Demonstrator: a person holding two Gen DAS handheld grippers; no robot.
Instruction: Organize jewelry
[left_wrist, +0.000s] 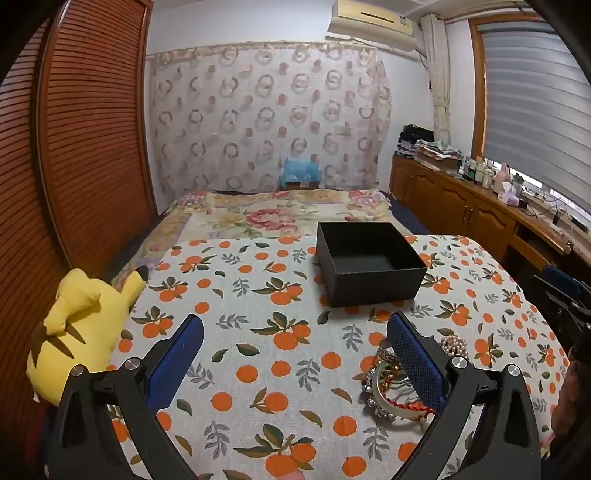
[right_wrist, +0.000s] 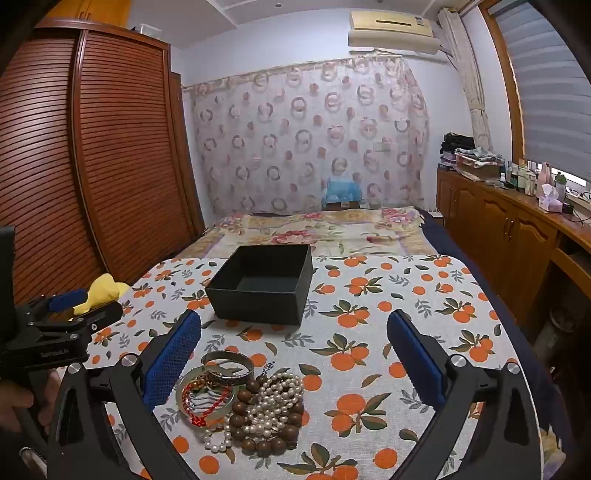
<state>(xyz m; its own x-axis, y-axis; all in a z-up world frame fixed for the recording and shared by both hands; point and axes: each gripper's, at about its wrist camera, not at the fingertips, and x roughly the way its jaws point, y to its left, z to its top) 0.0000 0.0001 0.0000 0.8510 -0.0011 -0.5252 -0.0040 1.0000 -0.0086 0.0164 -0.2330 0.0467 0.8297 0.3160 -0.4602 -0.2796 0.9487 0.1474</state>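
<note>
An open, empty black box (left_wrist: 369, 264) stands on the orange-print cloth (left_wrist: 258, 332); it also shows in the right wrist view (right_wrist: 262, 284). A pile of jewelry (right_wrist: 240, 398) lies near the front: metal bangles (right_wrist: 229, 365), a pearl strand (right_wrist: 277, 398), brown wooden beads (right_wrist: 266, 443) and a red cord (right_wrist: 192, 402). In the left wrist view the pile (left_wrist: 391, 384) is partly hidden behind my right finger. My left gripper (left_wrist: 295, 336) is open and empty, left of the pile. My right gripper (right_wrist: 293, 332) is open and empty, with the pile between its fingers, nearer the left one.
A yellow plush toy (left_wrist: 81, 325) lies at the cloth's left edge. A wooden louvred wardrobe (left_wrist: 74, 147) stands on the left. A cabinet (right_wrist: 517, 229) with bottles runs along the right. A floral bedspread (left_wrist: 277, 214) lies beyond the box.
</note>
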